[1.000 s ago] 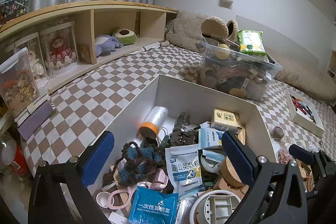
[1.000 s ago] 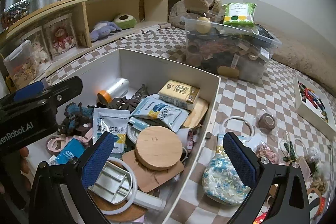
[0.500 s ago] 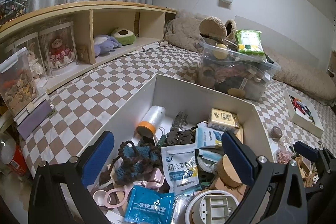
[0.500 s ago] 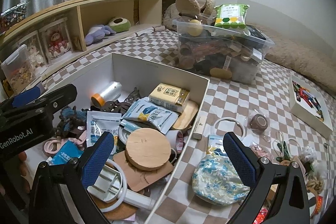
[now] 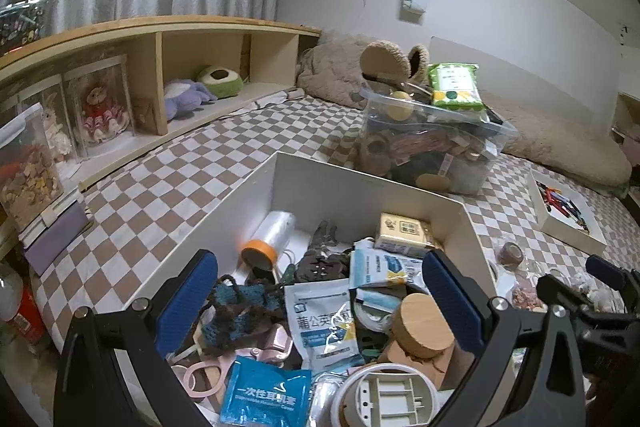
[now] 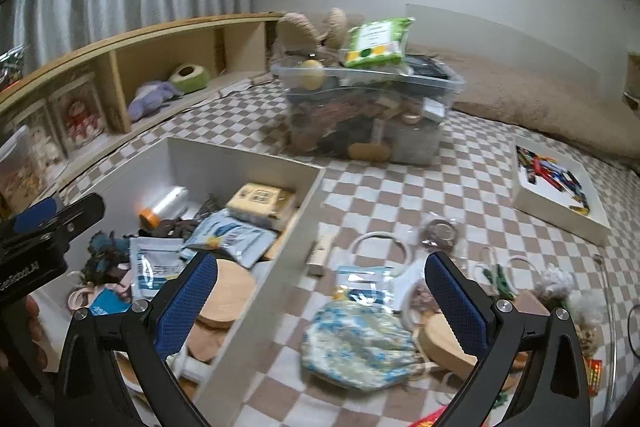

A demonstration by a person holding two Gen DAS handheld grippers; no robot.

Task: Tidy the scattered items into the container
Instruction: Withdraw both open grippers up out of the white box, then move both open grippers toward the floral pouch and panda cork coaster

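Meanwhile, the right gripper (image 6: 320,301) was seen swung away from the open white rectangular box (image 6: 276,247) and out over the brown-and-white checked cover (image 6: 400,187), its blue-padded jaws spread wide with nothing between them. A second before, the same view had been centred on the box's wooden discs; now the lower middle of the frame was filled by a blue-and-white floral fabric pouch (image 6: 360,343), lying on the cover just beside the box's right wall. A clear packet with a blue label (image 6: 366,281) was shown just above the pouch, with a white ring (image 6: 380,247) and a small bagged brown roll (image 6: 440,231) further up the frame. The picture was blurred by the motion, and the tangle at the lower right edge could not be made out.

In the left wrist view, little was changed. The left gripper (image 5: 320,301) was held over the near end of the box, jaws apart and empty, above a white-and-blue printed sachet (image 5: 320,319) and a round wooden lid (image 5: 422,321). A clear film roll with an orange cap (image 5: 268,237) was seen at the box's far left.

The shift was read as a reach for the next stray item, most likely the pouch. The box was judged well filled, yet several scattered pieces were left outside it.
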